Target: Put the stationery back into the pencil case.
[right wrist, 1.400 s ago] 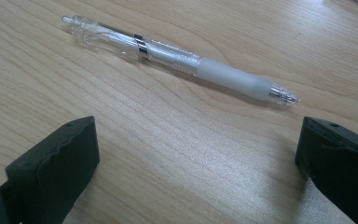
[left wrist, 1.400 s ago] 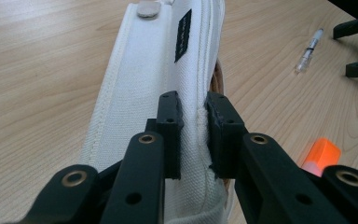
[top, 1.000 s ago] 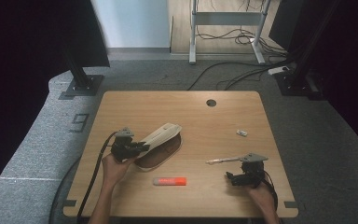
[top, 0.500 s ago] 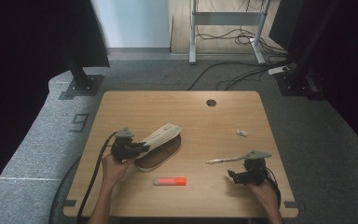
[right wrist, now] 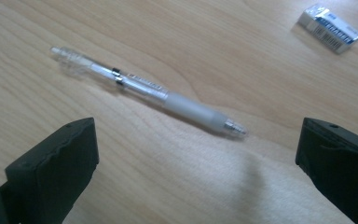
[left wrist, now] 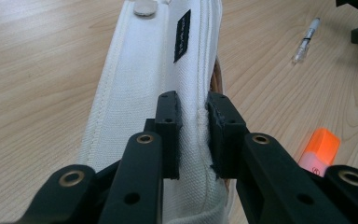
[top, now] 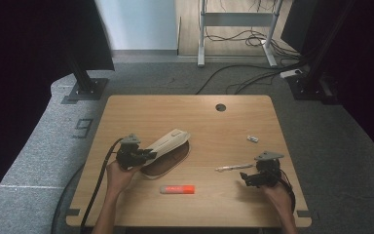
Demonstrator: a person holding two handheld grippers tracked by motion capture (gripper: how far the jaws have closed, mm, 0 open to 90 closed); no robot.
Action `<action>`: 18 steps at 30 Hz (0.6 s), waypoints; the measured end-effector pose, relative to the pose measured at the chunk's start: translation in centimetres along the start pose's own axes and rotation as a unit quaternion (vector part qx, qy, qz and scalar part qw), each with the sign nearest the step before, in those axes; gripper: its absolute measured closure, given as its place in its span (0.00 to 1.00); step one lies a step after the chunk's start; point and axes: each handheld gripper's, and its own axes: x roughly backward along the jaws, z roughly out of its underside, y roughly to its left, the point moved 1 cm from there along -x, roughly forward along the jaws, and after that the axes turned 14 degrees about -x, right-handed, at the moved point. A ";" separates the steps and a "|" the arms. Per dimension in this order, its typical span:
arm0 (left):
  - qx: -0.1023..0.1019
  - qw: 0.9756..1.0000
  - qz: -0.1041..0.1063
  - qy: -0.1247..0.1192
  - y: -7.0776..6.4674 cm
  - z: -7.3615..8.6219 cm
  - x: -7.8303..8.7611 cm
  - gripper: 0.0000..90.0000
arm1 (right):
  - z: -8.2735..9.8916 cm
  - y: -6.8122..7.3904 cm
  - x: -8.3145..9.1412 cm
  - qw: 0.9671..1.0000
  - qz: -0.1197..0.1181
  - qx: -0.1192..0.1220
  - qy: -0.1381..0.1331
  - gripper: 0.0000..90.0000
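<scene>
The pencil case [left wrist: 158, 79], its flap pinched by the left gripper [left wrist: 193, 135], may slip free while the wide-open, empty right gripper [right wrist: 196, 158] nears the pen [right wrist: 144, 95] beside it.

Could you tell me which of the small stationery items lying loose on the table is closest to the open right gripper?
The clear plastic pen, lying just ahead of the right gripper; the orange highlighter and small white eraser lie farther off.

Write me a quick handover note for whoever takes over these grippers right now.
Left gripper: shut on the flap of the white pencil case, holding it lifted open.
Right gripper: open, empty, poised just short of the pen.
On the table: pen, orange highlighter, eraser, all outside the case.
Done: case opened.
Left, likely: putting the items in.
</scene>
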 end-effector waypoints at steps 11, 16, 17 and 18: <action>0.002 1.000 0.004 -0.001 0.1 0.1 -0.1 0.84 | -1.7 -0.7 -0.6 1.000 0.007 -0.012 0.011 0.00; 0.003 1.000 0.004 -0.003 0.1 0.1 -0.1 0.84 | -2.2 -1.1 -0.7 1.000 -0.001 -0.021 0.009 0.00; 0.002 1.000 0.004 -0.003 0.2 0.1 -0.1 0.84 | -2.3 -1.2 -0.7 1.000 -0.003 -0.021 0.008 0.00; 0.003 1.000 0.004 -0.003 0.2 0.1 -0.1 0.84 | -2.5 -1.3 -0.8 1.000 -0.003 -0.022 0.008 0.00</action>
